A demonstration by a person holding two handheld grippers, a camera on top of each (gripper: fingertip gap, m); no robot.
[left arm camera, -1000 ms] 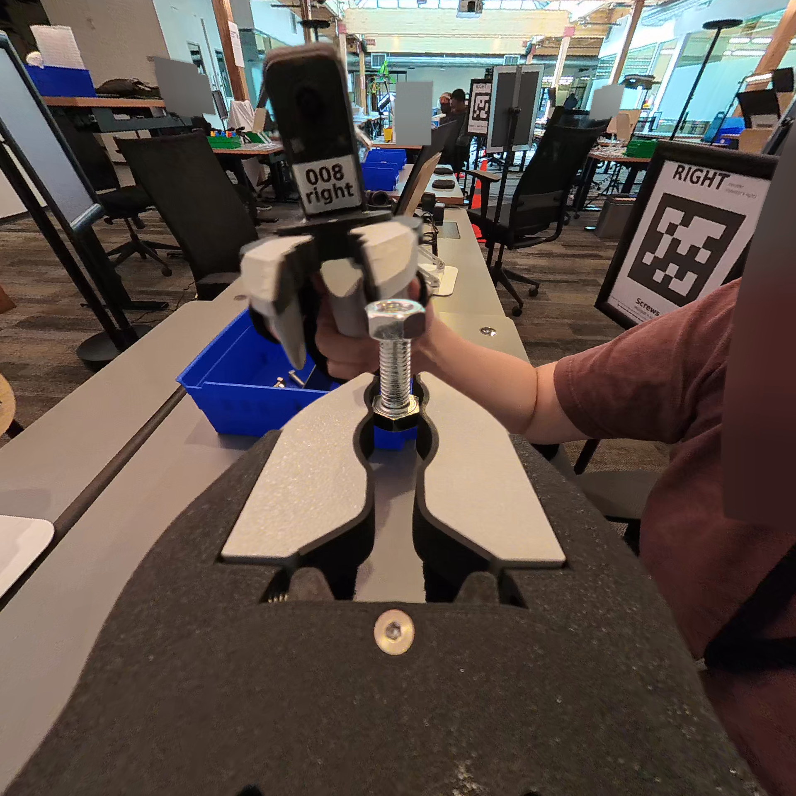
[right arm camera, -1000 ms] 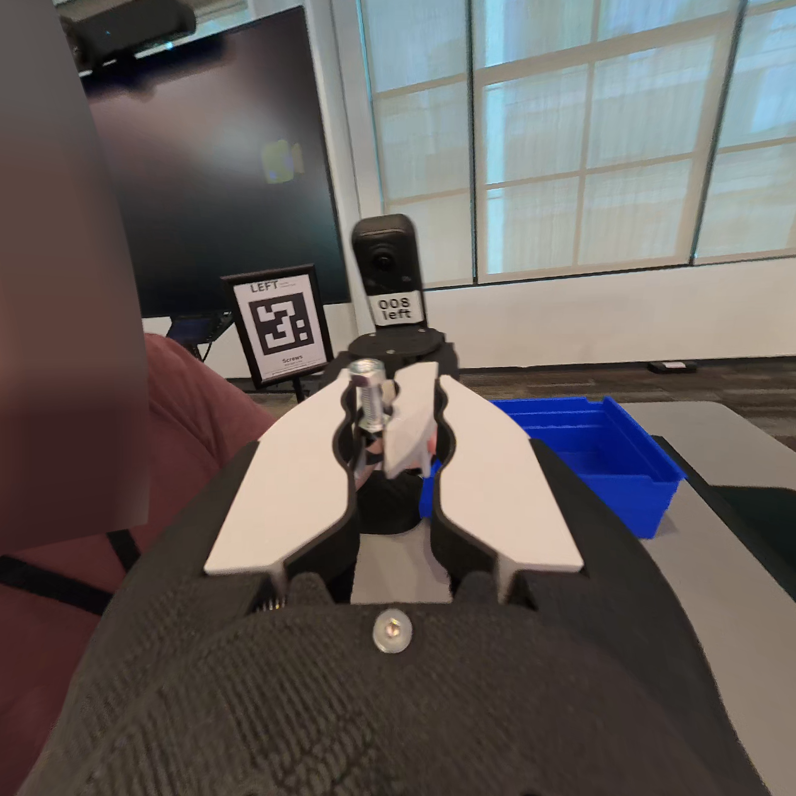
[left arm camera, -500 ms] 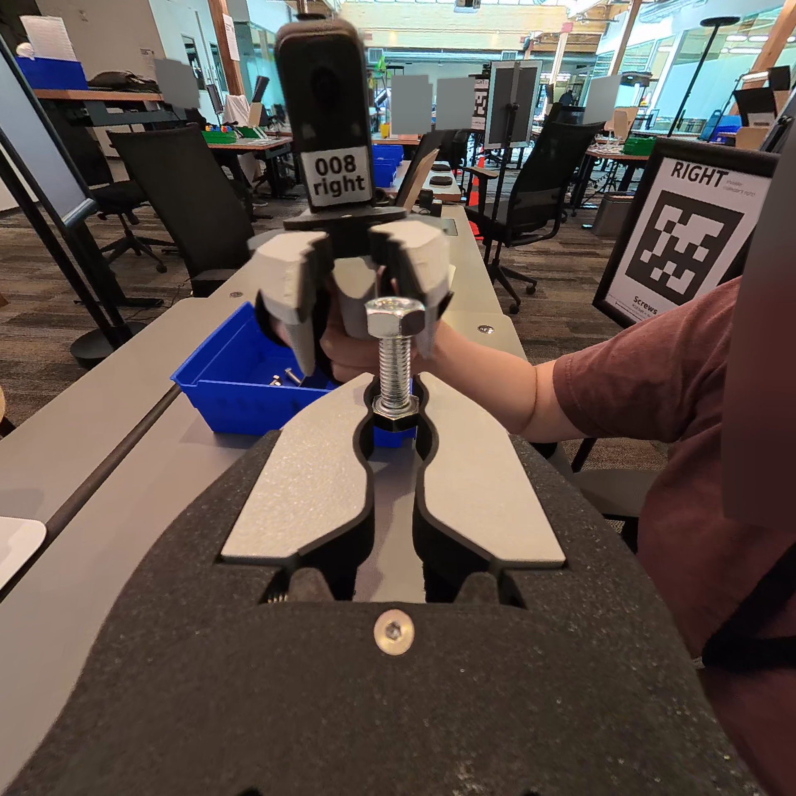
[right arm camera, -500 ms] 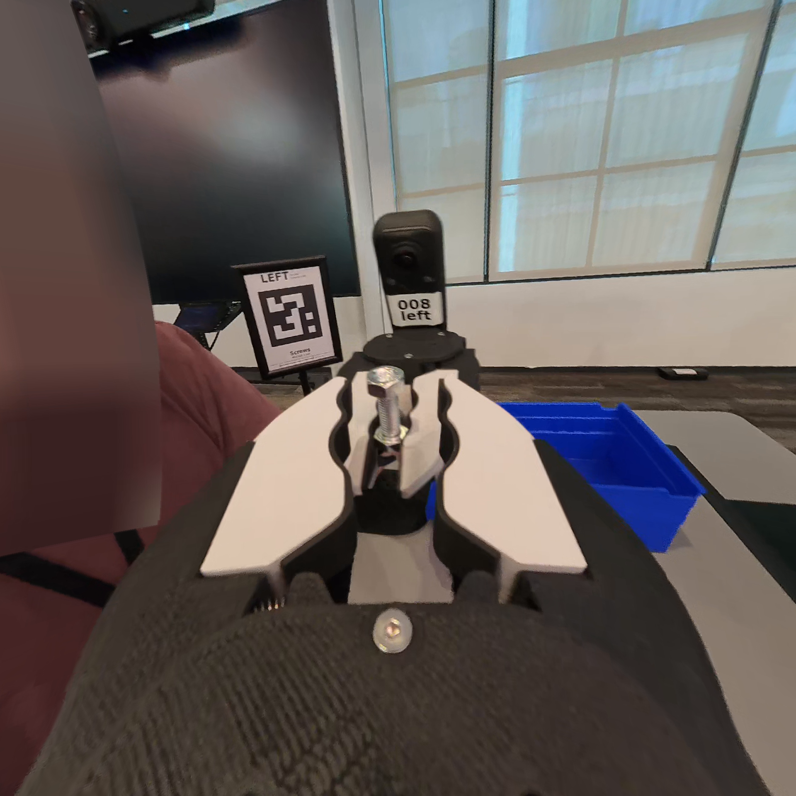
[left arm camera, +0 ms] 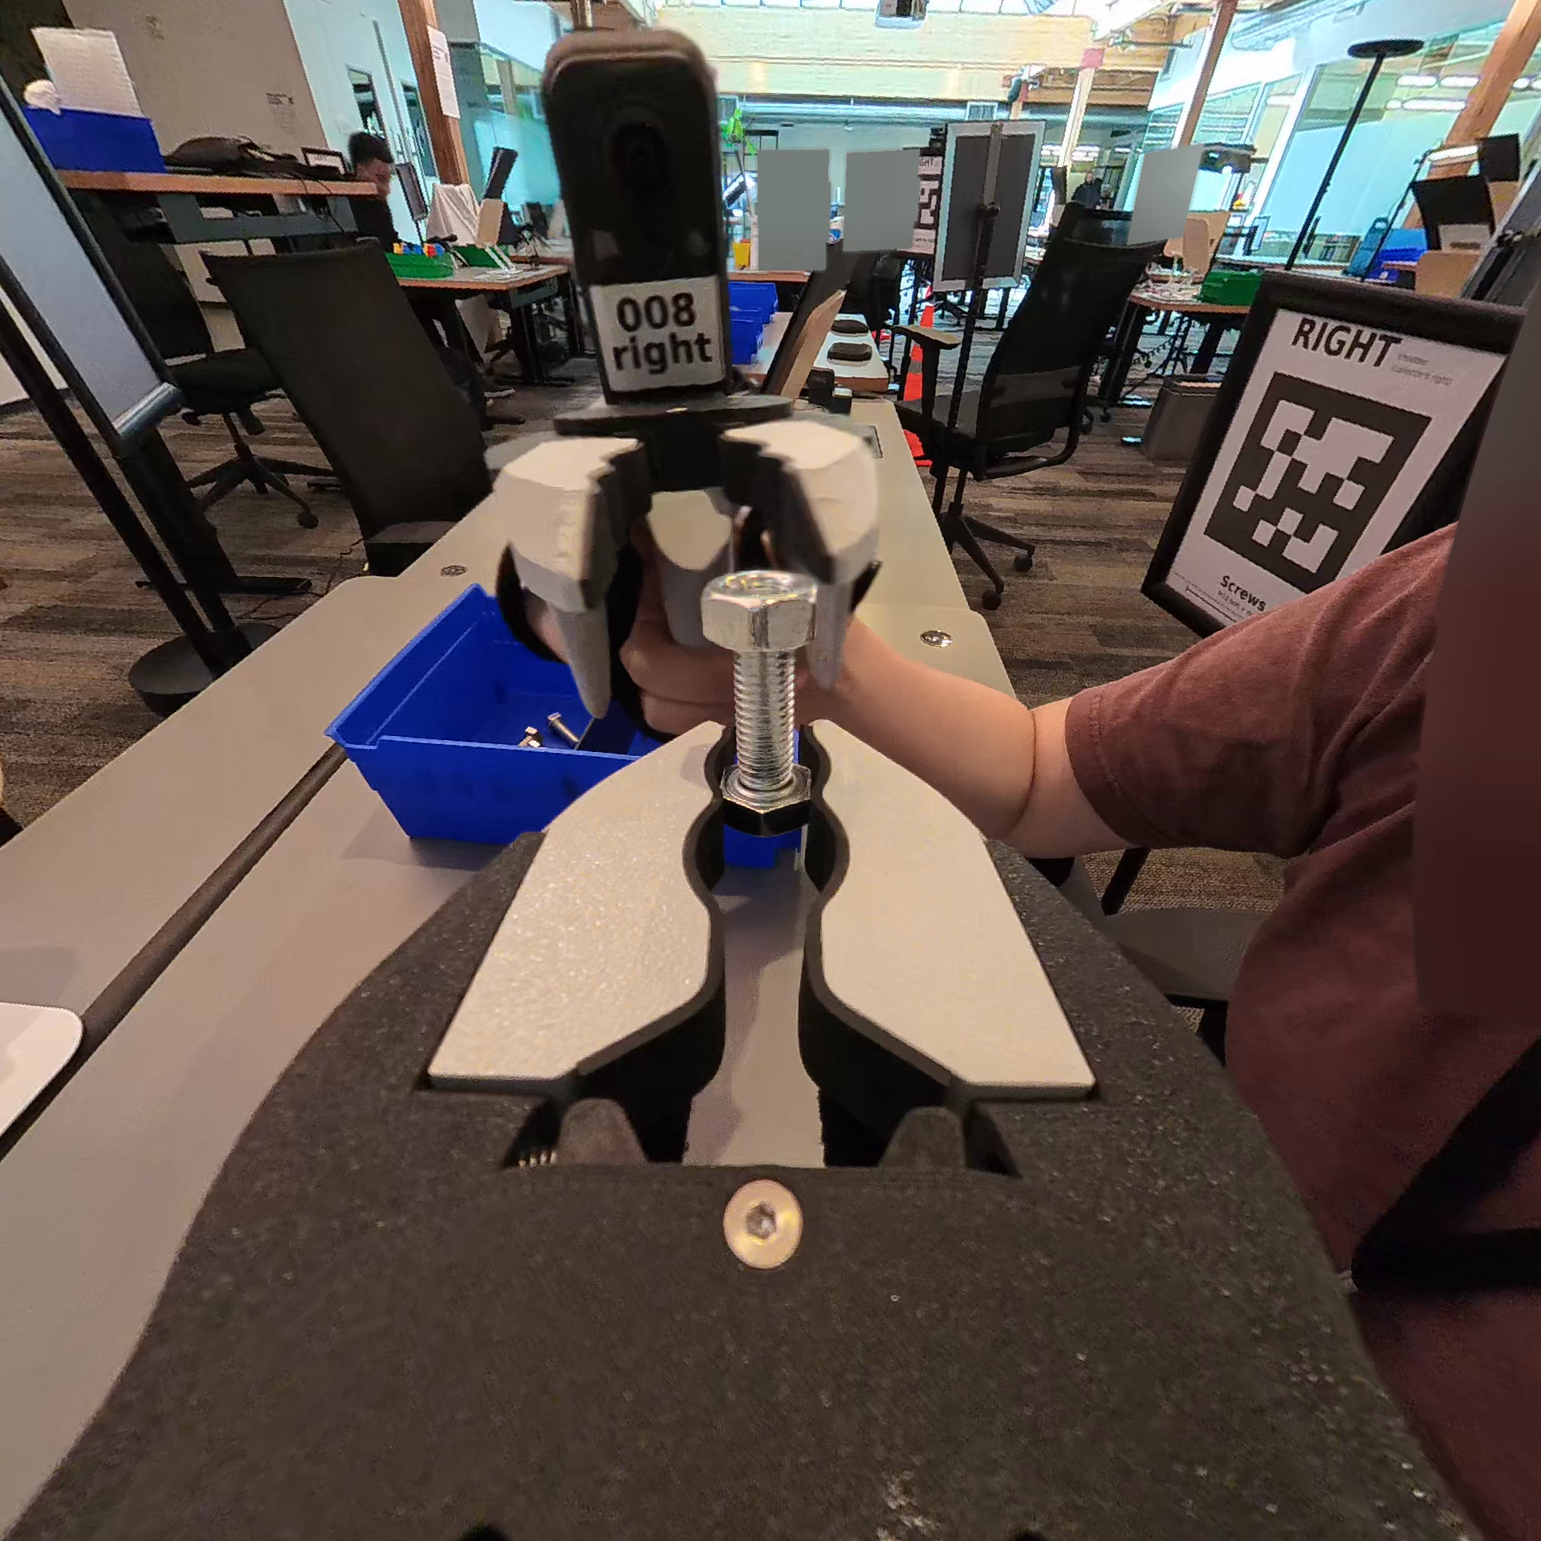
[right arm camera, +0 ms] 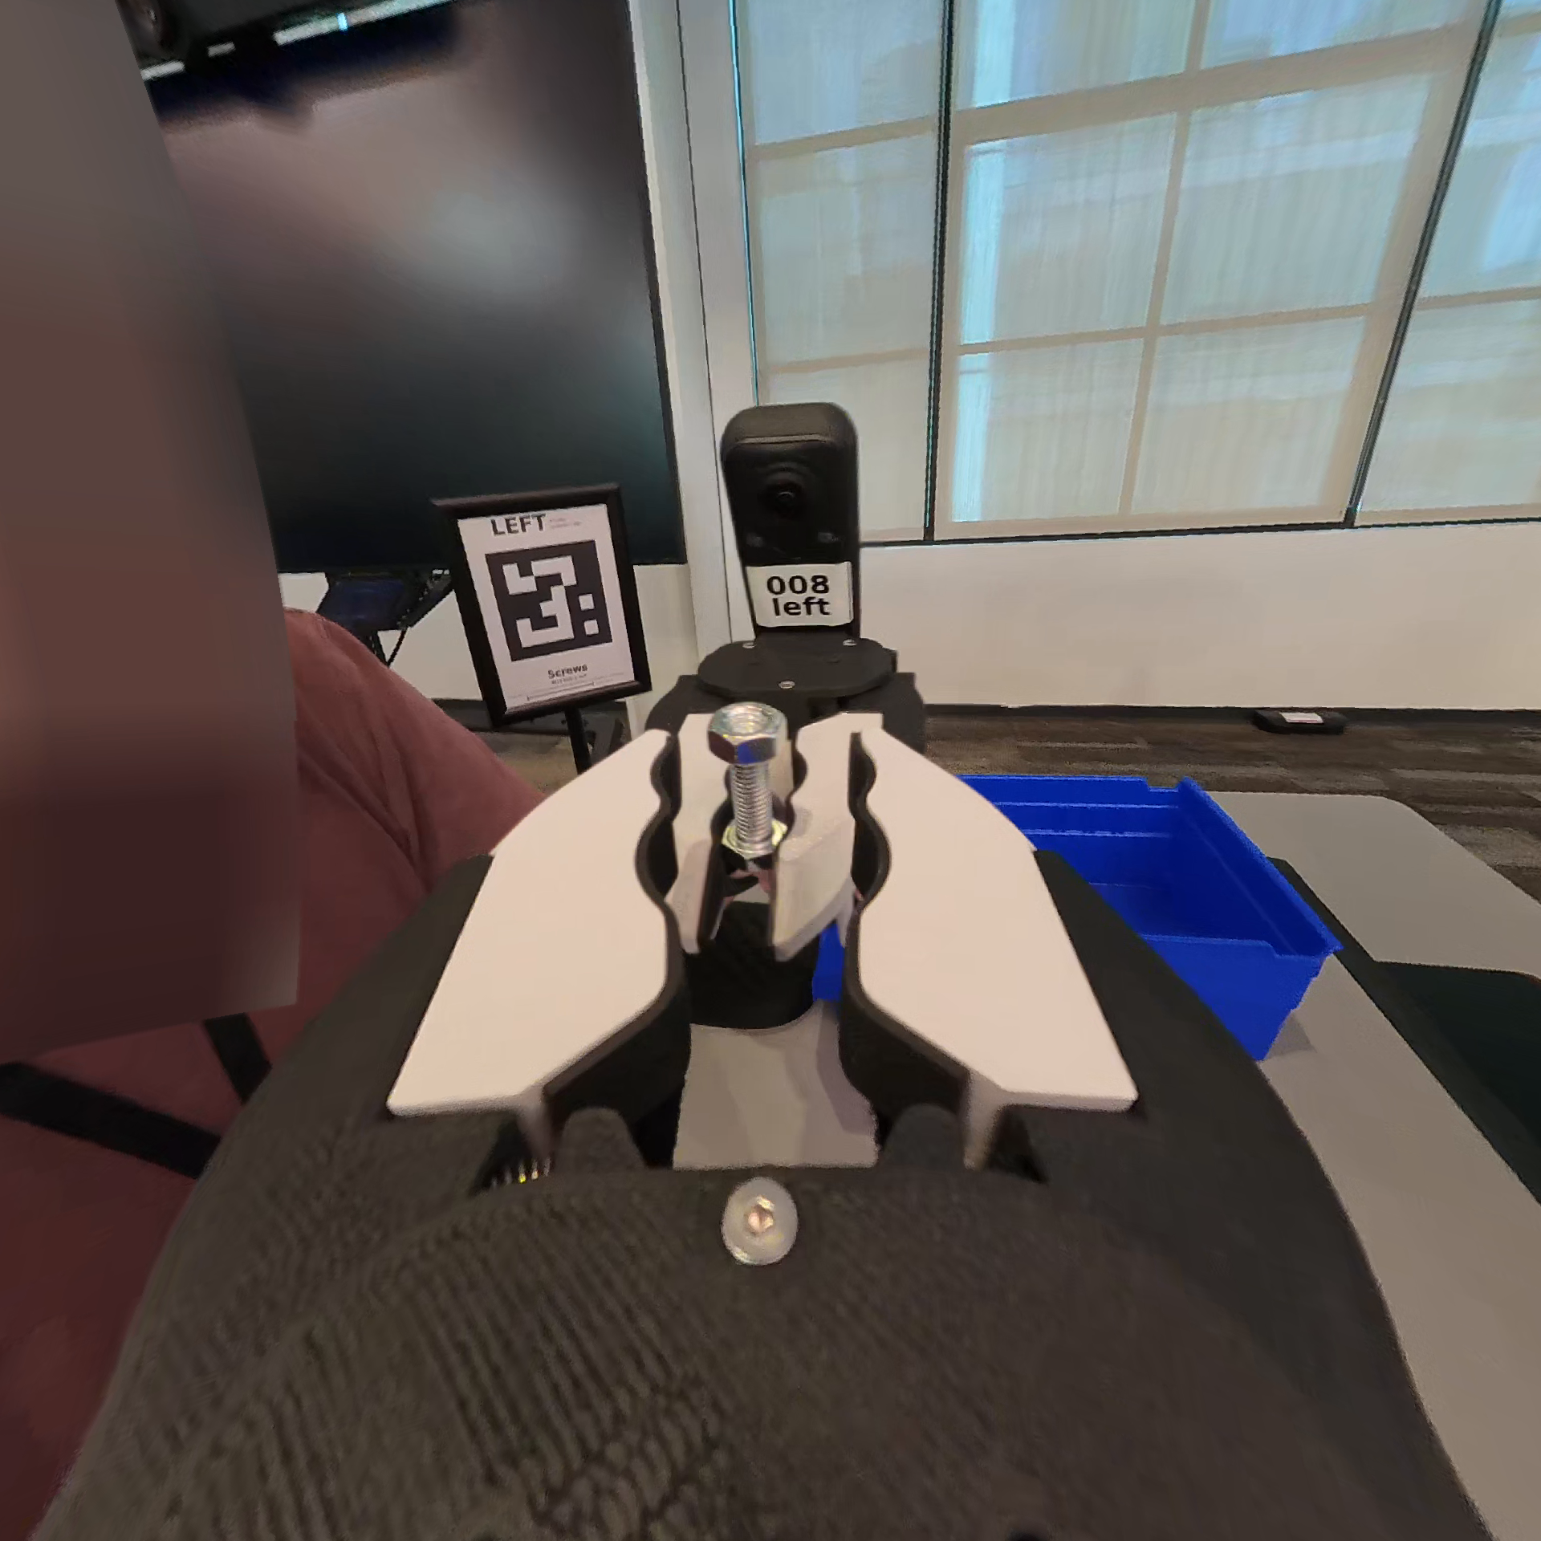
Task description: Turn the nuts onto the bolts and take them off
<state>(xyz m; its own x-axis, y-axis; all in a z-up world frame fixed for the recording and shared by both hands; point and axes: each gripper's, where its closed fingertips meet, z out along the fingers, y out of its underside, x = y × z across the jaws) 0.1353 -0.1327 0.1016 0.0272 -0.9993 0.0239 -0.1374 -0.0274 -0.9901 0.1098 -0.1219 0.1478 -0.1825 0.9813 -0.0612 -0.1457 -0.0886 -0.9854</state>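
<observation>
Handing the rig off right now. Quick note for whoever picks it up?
Left claw: shut on the nut, with the bolt upright above it, head up.
Right claw: open, straddling the bolt head, not gripping.
Blue bin on the table holds more bolts.
Done: nut sits at the shank's low end.
Left: grip the head and turn. Whether on or off is unclear.
</observation>
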